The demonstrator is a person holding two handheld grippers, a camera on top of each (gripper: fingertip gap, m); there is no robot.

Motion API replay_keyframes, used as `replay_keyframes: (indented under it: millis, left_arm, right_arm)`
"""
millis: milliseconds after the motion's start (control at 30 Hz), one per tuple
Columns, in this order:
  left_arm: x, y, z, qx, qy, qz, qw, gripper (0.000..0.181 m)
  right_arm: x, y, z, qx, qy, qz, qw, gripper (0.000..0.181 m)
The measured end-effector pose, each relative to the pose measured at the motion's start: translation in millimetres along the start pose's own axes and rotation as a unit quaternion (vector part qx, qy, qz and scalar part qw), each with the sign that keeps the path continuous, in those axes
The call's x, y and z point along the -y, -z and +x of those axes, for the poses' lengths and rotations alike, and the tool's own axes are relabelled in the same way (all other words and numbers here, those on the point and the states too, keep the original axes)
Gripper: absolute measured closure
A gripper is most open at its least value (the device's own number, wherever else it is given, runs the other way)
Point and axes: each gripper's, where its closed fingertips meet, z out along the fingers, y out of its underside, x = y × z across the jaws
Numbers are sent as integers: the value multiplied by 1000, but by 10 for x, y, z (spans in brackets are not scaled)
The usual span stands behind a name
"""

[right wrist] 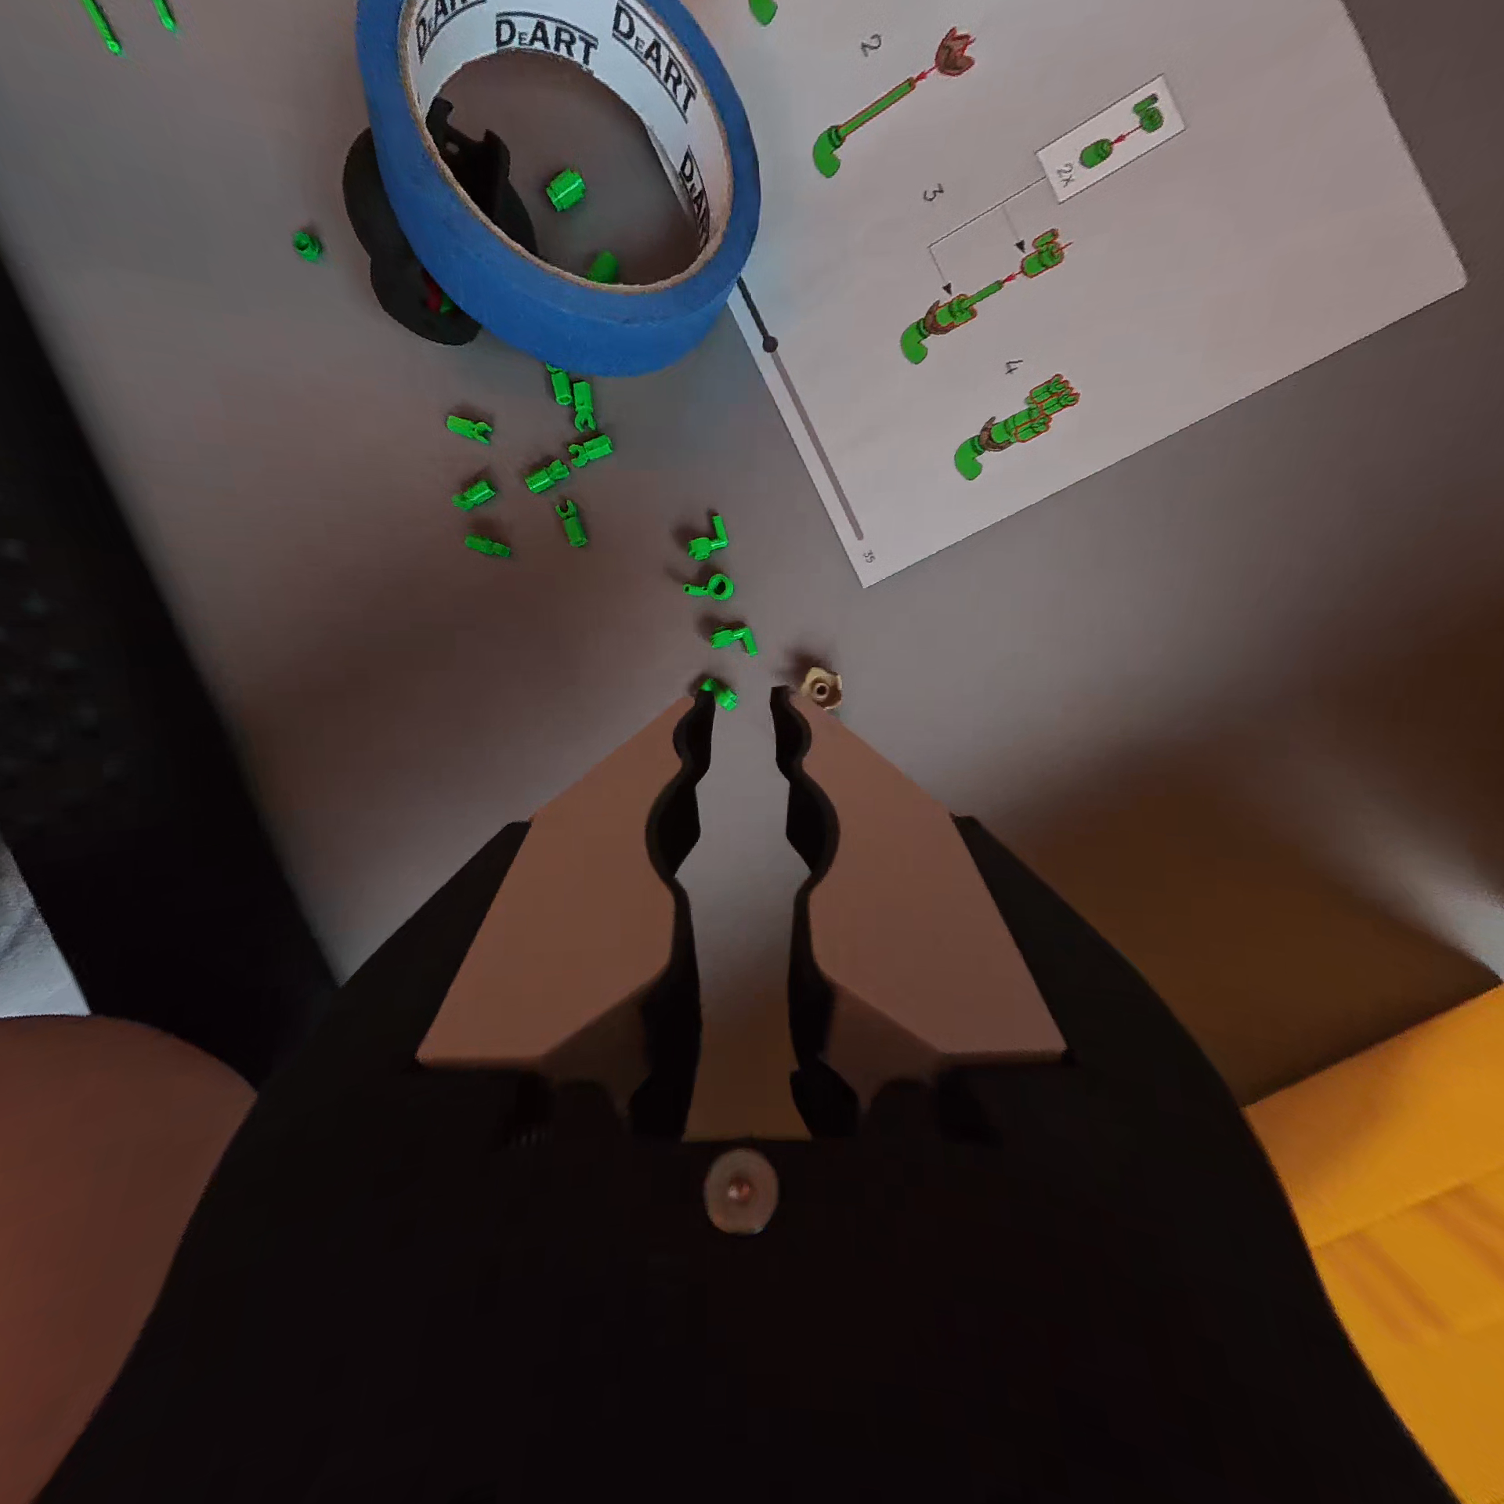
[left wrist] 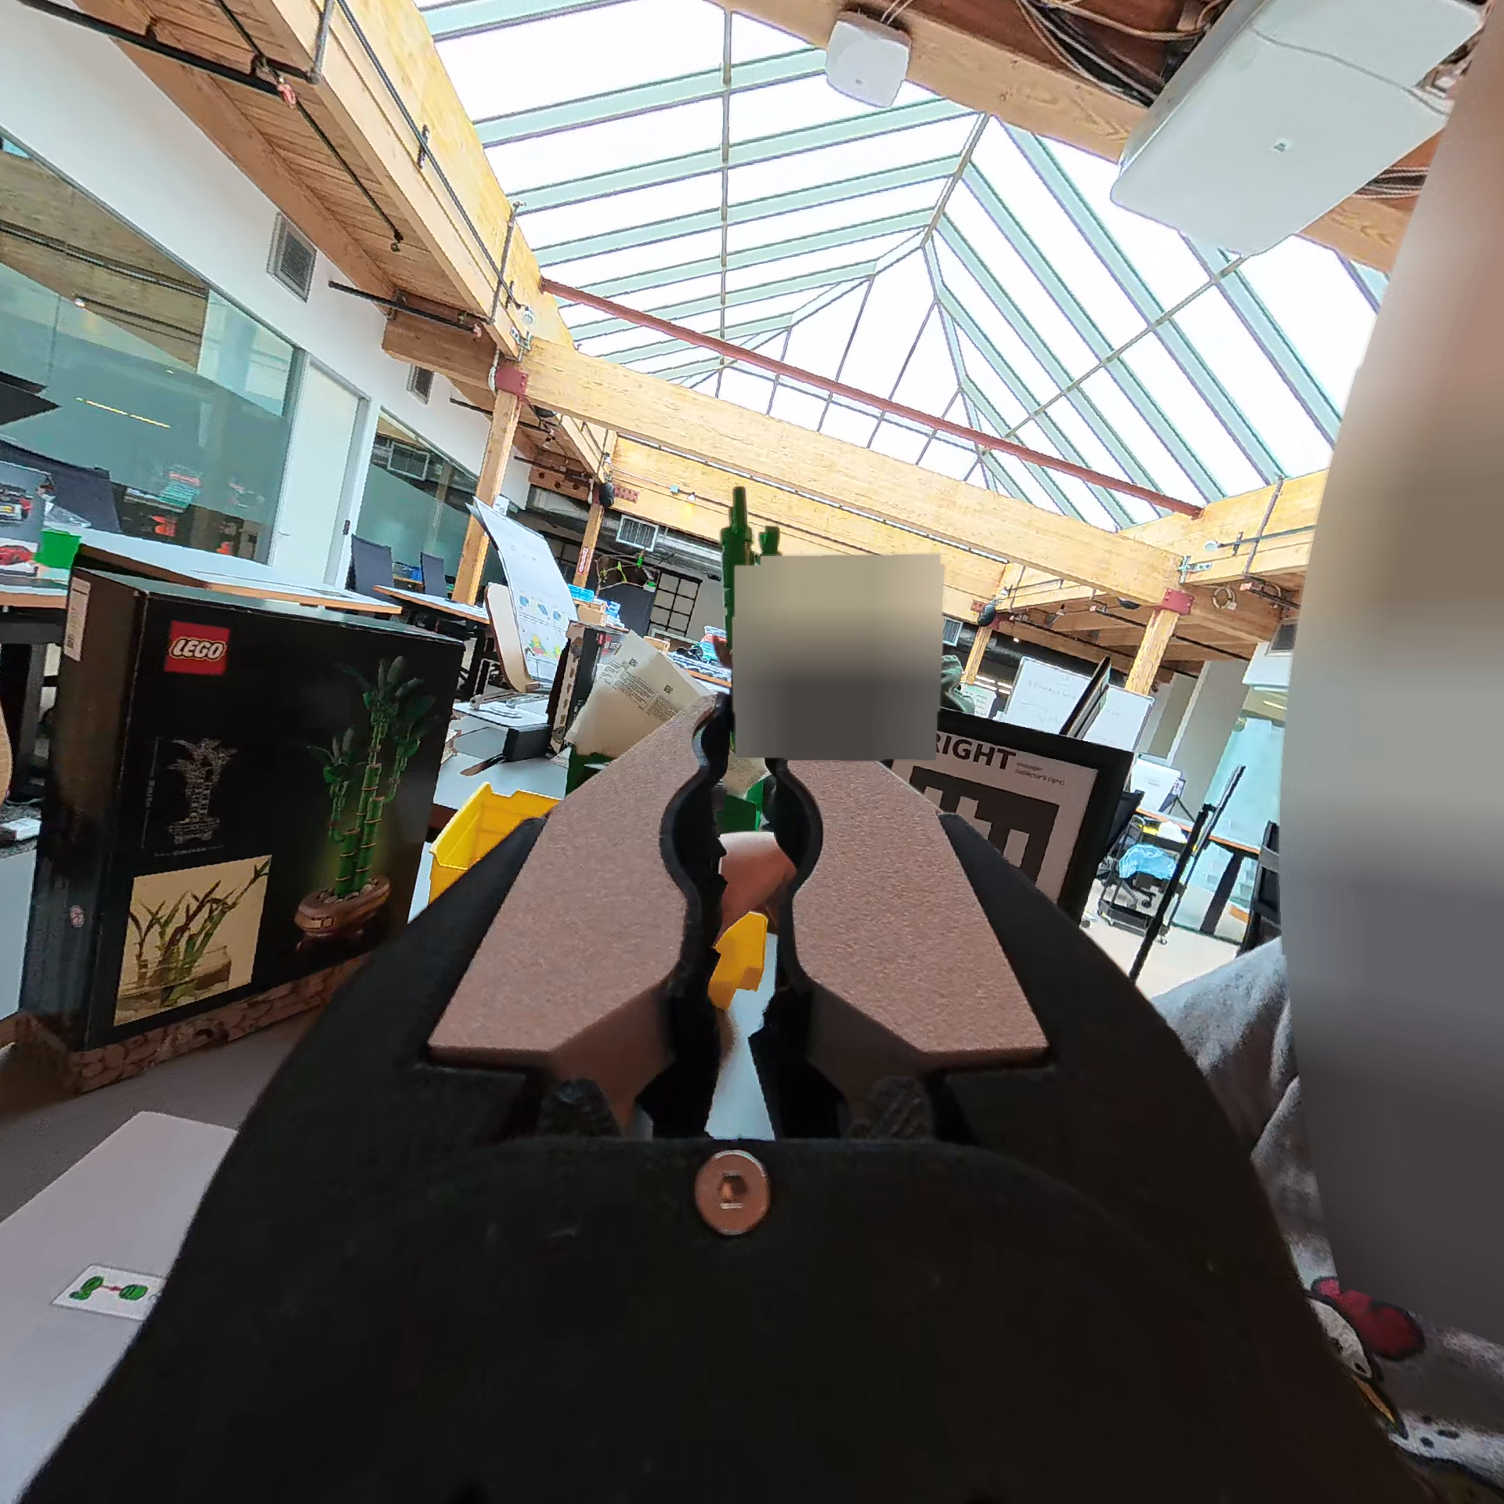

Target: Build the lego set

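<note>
My left gripper points up and away from the table. Its jaws stand almost together on a green Lego stem whose top rises above a blurred patch. My right gripper points down at the grey table, open by a narrow gap and empty. A small green piece lies at its left fingertip and a tan piece at its right fingertip. Several loose green pieces lie beyond, and three more just ahead of the tips.
A blue tape roll stands on the table with green pieces inside. An instruction sheet lies at the right. The Lego box and a yellow bin stand at the left. The table's dark edge runs along the left. My hands' fingertips stand some 30 centimetres from each other. My right gripper is the nearer one to the tan piece: about 5 centimetres, against 35 centimetres.
</note>
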Motion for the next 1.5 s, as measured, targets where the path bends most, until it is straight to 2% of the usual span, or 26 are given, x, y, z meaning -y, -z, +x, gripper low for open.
replay_keyframes:
  millis: [100, 233, 333, 433, 567, 667, 767, 900, 1033, 1167, 1267, 1333, 1433, 1500]
  left_arm:
    - [40, 17, 33, -4, -1, 4, 1000, 176]
    - [104, 49, 60, -4, -8, 9, 1000, 176]
    - [164, 76, 83, -8, -9, 19, 1000, 177]
    - [199, 91, 102, -9, -12, 23, 1000, 177]
    - [214, 86, 144, -13, -18, 23, 1000, 176]
    - [206, 78, 146, -13, -18, 22, 1000, 177]
    - [168, 55, 118, -14, -10, 20, 1000, 177]
    - [88, 10, 91, -14, -4, 9, 1000, 176]
    - [40, -17, 72, -12, -3, 2, 1000, 177]
    - [-8, -34, 41, -8, -1, -4, 1000, 177]
    - [-125, -72, -2, 8, -33, -32, 999, 176]
    - [-215, -102, -22, 19, -77, -51, 996, 176]
    - [-387, -147, -29, 30, -165, -86, 982, 176]
    - [-505, -175, -51, 43, -231, -112, 966, 176]
  right_arm:
    - [205, 23, -195, 10, 28, 11, 1000, 168]
    - [425, -163, -580, 26, 147, 10, 989, 168]
    - [377, -385, -816, 36, 206, 5, 978, 168]
    - [282, -534, -832, 6, 243, 24, 970, 168]
    - [312, -598, -881, 59, 211, 114, 969, 170]
    - [263, -628, -921, 110, 188, 141, 966, 169]
    - [227, -682, -917, 140, 165, 149, 965, 166]
    - [144, -805, -886, 143, 166, 125, 968, 166]
    - [160, -822, -895, 156, 151, 140, 966, 177]
    - [116, -767, -888, 164, 134, 153, 965, 180]
    - [172, -627, -922, 168, 137, 193, 957, 180]
    - [309, -391, -921, 162, 134, 239, 948, 180]
    - [669, 247, -978, 128, 162, 342, 917, 181]
    - [908, 707, -1017, 65, 203, 393, 895, 181]
